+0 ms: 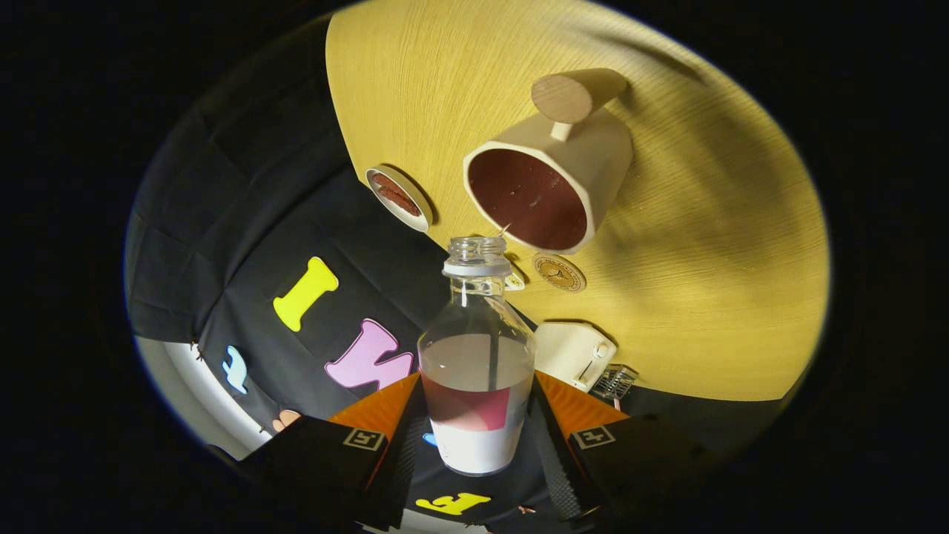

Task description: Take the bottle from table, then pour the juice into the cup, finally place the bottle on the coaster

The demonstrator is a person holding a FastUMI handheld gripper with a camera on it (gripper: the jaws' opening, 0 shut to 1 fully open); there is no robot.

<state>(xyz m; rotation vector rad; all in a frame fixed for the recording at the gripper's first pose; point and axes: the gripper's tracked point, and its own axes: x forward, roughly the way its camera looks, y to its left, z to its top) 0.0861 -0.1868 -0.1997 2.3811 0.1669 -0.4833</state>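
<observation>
Yellow wood-grain tabletop (pixel 704 297) carries everything. Cream cup (pixel 549 185) with round wooden handle, dark red inside, sits just beyond the bottle's open mouth. Clear glass bottle (pixel 477 356), uncapped, partly full of liquid, is clamped between the fingers (pixel 552 437), both pressing its sides. White toaster-like box (pixel 571 352) lies beside the bottle. Small round coaster (pixel 398 198) near the cup. Tiny brown disc (pixel 560 273) between cup and bottle.

Clear uncapped bottle (pixel 477 356) tilted, mouth at cream cup's (pixel 552 185) rim, round coaster (pixel 399 197) beside
</observation>
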